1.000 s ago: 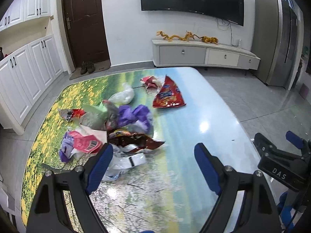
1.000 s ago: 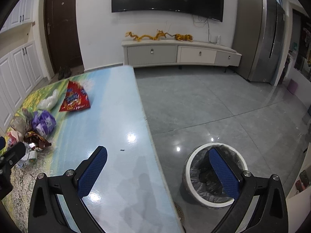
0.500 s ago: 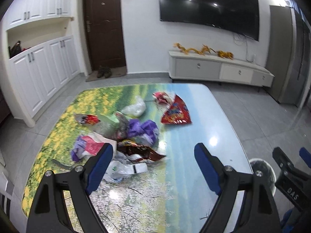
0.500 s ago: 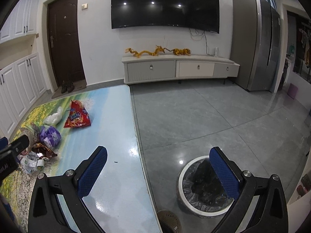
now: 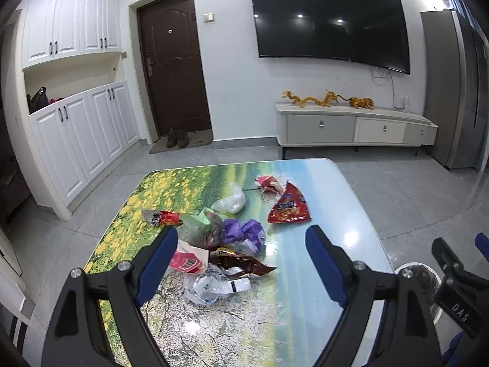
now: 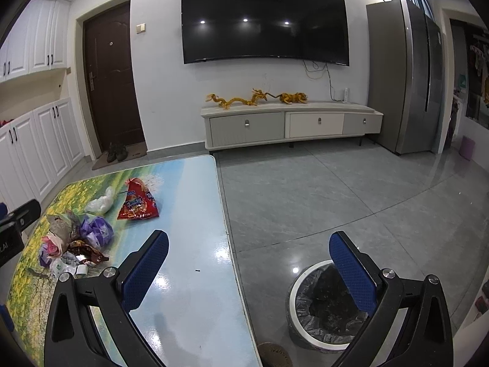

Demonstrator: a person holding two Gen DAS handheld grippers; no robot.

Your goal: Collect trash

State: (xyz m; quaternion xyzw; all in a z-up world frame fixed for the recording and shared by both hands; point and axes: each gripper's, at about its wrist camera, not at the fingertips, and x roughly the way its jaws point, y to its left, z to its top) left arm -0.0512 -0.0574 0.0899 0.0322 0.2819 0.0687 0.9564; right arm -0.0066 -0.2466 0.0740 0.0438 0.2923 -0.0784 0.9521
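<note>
Both raised since before, left gripper [image 5: 241, 263] and right gripper [image 6: 249, 263] hover agape.

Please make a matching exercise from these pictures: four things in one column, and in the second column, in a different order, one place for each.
Things:
1. red chip bag
2. trash bin
3. pair of shoes
4. golden dragon figure

Places:
A. on the doormat by the dark door
B. on the floor beside the table
C. on top of the TV cabinet
D. on the table, apart from the main pile

Pairs: 1-D, 2-B, 3-A, 4-C
</note>
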